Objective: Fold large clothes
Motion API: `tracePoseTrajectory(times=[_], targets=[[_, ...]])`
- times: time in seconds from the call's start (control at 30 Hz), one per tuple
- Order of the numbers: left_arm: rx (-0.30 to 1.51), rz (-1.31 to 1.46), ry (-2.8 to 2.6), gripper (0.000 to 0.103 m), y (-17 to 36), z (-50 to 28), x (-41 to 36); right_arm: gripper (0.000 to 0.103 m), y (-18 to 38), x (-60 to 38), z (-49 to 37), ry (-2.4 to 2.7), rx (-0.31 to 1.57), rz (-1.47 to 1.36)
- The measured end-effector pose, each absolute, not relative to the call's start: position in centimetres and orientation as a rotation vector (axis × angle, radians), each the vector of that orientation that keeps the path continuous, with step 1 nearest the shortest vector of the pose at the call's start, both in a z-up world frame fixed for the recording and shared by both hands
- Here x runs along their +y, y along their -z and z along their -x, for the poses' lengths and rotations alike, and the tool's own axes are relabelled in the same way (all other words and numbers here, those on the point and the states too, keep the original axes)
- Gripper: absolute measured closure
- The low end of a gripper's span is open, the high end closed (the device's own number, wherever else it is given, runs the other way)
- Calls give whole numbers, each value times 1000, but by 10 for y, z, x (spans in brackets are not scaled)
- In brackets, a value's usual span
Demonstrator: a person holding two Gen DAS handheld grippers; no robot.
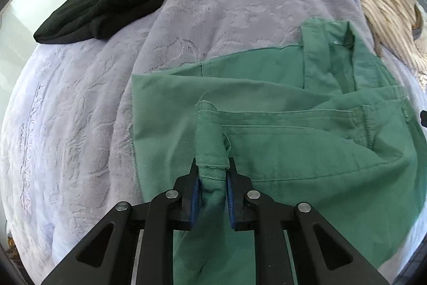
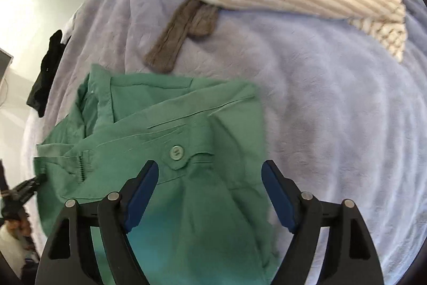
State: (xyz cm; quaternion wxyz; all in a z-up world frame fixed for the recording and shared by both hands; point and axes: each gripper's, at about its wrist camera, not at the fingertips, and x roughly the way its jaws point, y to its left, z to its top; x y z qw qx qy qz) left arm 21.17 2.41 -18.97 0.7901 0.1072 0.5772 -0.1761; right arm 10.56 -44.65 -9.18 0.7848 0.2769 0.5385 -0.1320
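Green trousers [image 1: 280, 151] are spread, partly folded, on a bed covered by a lilac plush blanket [image 1: 213, 4]. A bunched fold of their waistband is clamped between the left tongs [image 1: 213, 172]. The right tongs [image 2: 210, 178] are held spread wide above the buttoned waistband, gripping nothing. Embossed lettering on the blanket [image 1: 33, 140] can be seen but not reliably read.

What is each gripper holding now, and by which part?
The left gripper pinches the green trousers by a bunched fold of hemmed edge. The right gripper stands open above them, holding nothing.
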Motion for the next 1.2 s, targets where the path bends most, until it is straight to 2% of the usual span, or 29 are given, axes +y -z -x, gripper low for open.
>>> tracePoseTrajectory(times=[0.03,0.07,0.1,0.13,0.17,0.2,0.27,0.4,0.53,0.67,0.77,0.8,0.83,0.87,0.9,0.93,0.97,1.03,1.07,1.1,1.17,1.2], targets=[[1248,-233,370,52,198,-214,22,21,99,-446,-113,272,1183,-606],[1249,-231,367,48,202,-215,20,21,105,-443,-118,275,1218,-597],[1253,-236,364,58,206,-216,16,23,115,-438,-124,292,1264,-570],[1254,-230,366,71,206,-216,15,45,123,-432,-127,302,1295,-550],[1255,-212,362,87,203,-216,15,79,128,-428,-130,293,1311,-548],[1228,-179,352,89,191,-213,19,89,127,-422,-130,283,1312,-553],[1175,-138,357,90,169,-209,29,97,106,-406,-125,315,1266,-441],[1062,-62,401,90,114,-196,49,97,33,-389,-102,294,1067,-334],[996,-39,399,90,97,-210,54,97,6,-397,-106,298,977,-311],[1071,-106,346,90,148,-237,31,97,40,-404,-140,305,1028,-315],[1128,-185,286,86,194,-243,18,95,91,-419,-159,321,1140,-363],[1125,-203,262,77,202,-245,14,90,111,-425,-162,335,1185,-395],[1118,-212,235,68,205,-245,14,79,120,-429,-162,341,1202,-418],[1107,-221,198,44,205,-245,16,63,126,-434,-159,352,1206,-448],[1089,-232,138,23,202,-245,23,55,126,-438,-154,379,1194,-470],[1078,-228,115,19,197,-243,30,40,123,-443,-148,413,1185,-480],[1074,-204,122,19,191,-243,36,35,119,-448,-141,443,1176,-493],[1095,-170,122,19,180,-240,54,35,107,-458,-126,476,1157,-555],[1093,-161,123,19,173,-237,59,40,100,-460,-120,489,1151,-574],[1085,-150,128,19,165,-232,64,58,92,-459,-114,489,1138,-581],[1080,-127,173,19,148,-222,70,82,77,-446,-106,431,1125,-586],[1080,-115,204,19,142,-212,68,82,71,-437,-103,389,1124,-590]])
